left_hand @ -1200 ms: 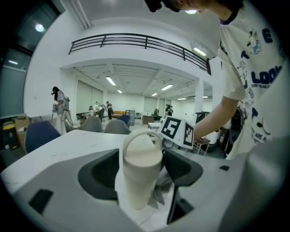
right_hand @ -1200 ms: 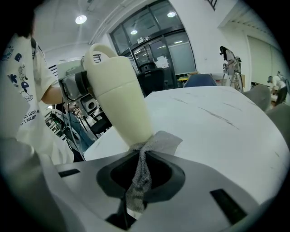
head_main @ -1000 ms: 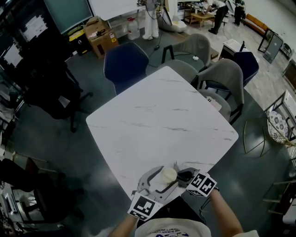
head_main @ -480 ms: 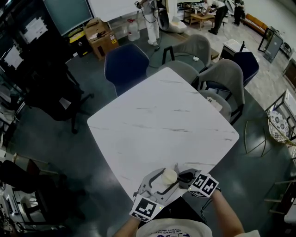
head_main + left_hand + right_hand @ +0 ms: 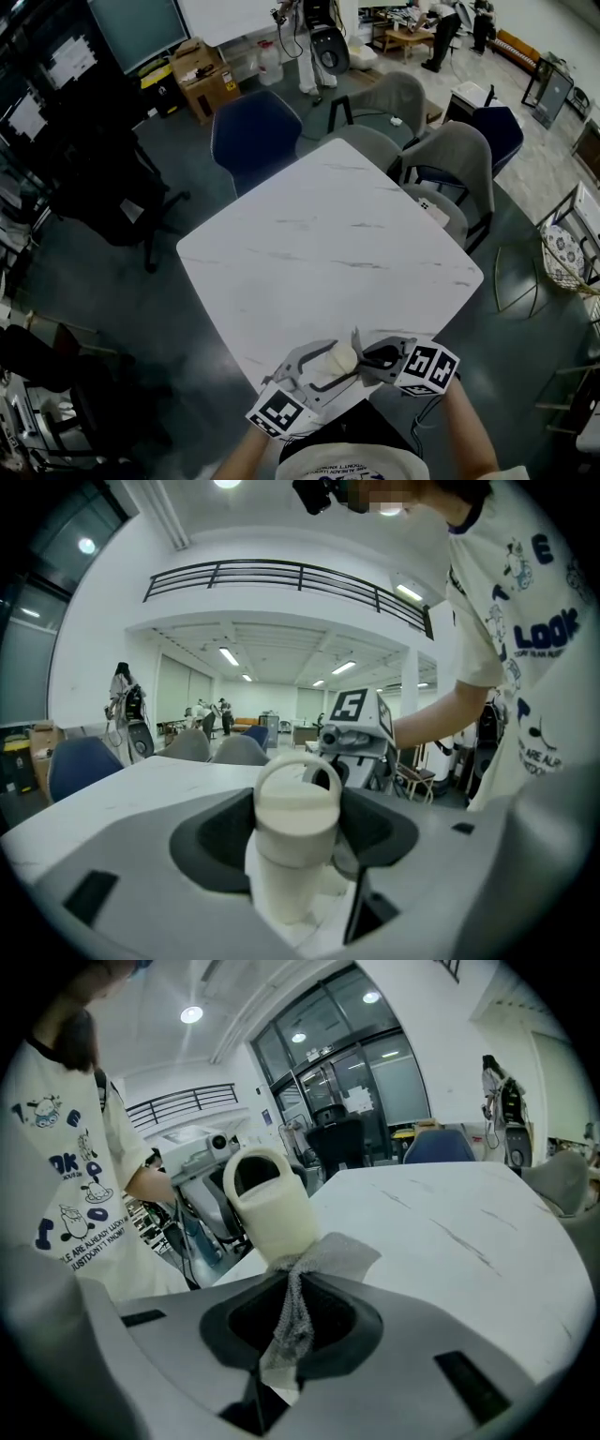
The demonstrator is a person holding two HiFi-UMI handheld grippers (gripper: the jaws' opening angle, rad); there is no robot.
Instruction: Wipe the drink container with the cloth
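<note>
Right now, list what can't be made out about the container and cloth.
1. Bottom of the drink container: left gripper view, hidden behind the jaws.
2. Lower end of the cloth: right gripper view, pinched out of sight between the jaws.
3. Where cloth meets container: head view, too small.

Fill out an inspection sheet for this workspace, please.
Surface: white marbled table, bare beyond the grippers.
Job's things: cream drink container, lid on; grey cloth against its lower side.
Clutter: nothing seen.
Grippers: left hand-held gripper shut on the drink container; right hand-held gripper shut on the cloth.
Cables: nothing seen on the table.
Surroundings: chairs around the table, cardboard box on the floor.
</note>
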